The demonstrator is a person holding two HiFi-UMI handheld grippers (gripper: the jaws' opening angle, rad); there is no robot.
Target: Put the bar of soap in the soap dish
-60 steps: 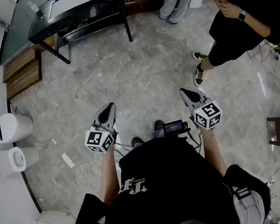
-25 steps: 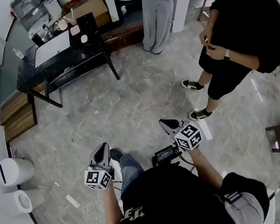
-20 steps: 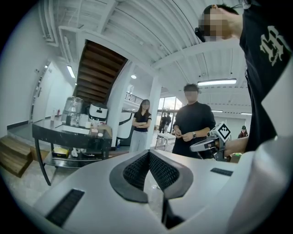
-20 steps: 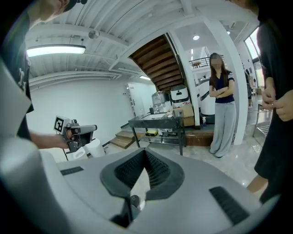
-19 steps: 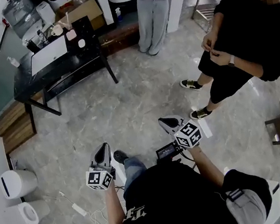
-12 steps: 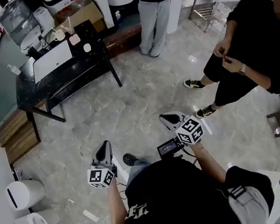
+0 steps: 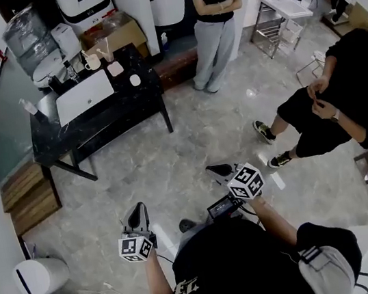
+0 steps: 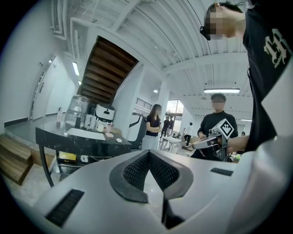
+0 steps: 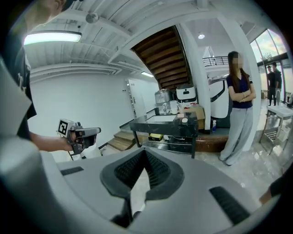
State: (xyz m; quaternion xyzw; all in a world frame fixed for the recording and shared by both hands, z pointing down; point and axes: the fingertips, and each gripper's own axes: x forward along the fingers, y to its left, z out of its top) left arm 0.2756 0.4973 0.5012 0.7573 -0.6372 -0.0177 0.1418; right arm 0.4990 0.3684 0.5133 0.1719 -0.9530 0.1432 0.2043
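Observation:
Both grippers are held out in front of me over the marble floor, far from the black table (image 7: pixel 107 120). My left gripper (image 7: pixel 137 212) is shut with nothing in it, its pads meeting at the tip in the left gripper view (image 8: pixel 147 153). The right gripper (image 7: pixel 217 170) is also shut and empty (image 9: pixel 145 151). On the table lie a white mat (image 7: pixel 84 96), a small pink square thing (image 7: pixel 115 68) and a small white oval thing (image 7: pixel 135 80). They are too small to tell which is the soap and which the dish.
One person in a black top (image 7: pixel 216 20) stands just right of the table, and another in black (image 7: pixel 344 107) stands at the right. Two white bins (image 7: pixel 42 276) and wooden steps (image 7: pixel 29 198) are at the left. A metal cart (image 7: pixel 284 16) stands at the back right.
I have walked forward across the floor. The black table has come nearer and shows more fully. Both grippers keep the same pose and stay shut.

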